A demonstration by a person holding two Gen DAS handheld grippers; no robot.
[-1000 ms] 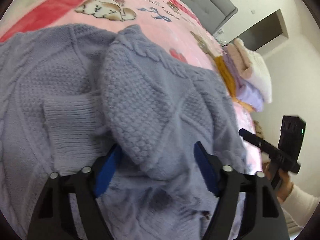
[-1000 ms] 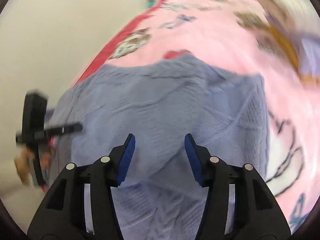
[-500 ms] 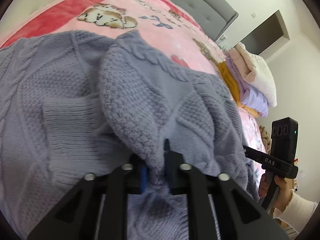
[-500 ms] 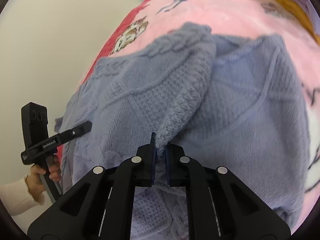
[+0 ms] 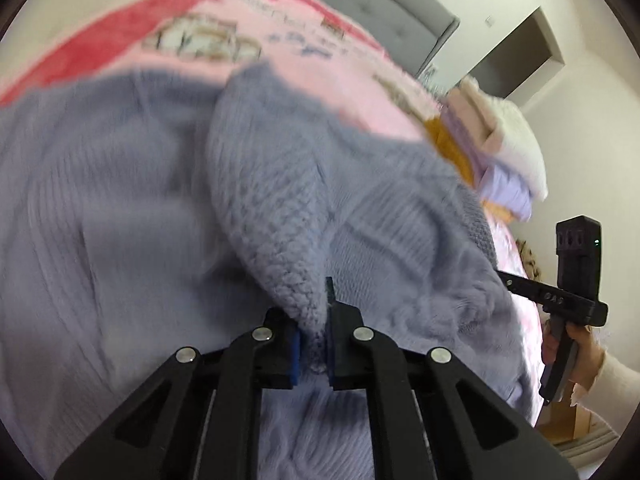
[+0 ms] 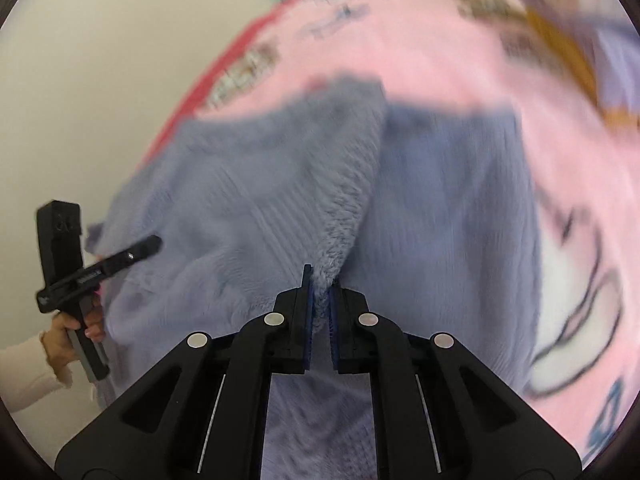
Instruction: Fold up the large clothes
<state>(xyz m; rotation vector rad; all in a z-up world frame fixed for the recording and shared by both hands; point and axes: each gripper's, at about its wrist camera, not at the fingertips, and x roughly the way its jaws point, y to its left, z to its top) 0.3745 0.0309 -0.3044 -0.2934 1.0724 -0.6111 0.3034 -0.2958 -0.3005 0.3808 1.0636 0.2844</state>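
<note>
A large lavender-grey knit sweater (image 5: pixel 168 216) lies spread on a pink blanket. My left gripper (image 5: pixel 314 320) is shut on a pinched ridge of the sweater at its near edge. My right gripper (image 6: pixel 320 300) is shut on another pinched ridge of the same sweater (image 6: pixel 248 200). Each gripper shows in the other's view: the right one (image 5: pixel 524 284) at the right edge, the left one (image 6: pixel 144 246) at the left edge, each held by a hand. Both views are motion-blurred.
The pink cartoon-print blanket (image 5: pixel 288 32) covers a bed with a grey headboard (image 5: pixel 360 4). A stack of folded clothes (image 5: pixel 496 148) sits on the bed's far right. A pale wall (image 6: pixel 100 60) runs along the bed's left side.
Both grippers went from open over the sweater to shut on pinched folds of it. Since then both have shifted with the fabric, which now rises in taut ridges.
</note>
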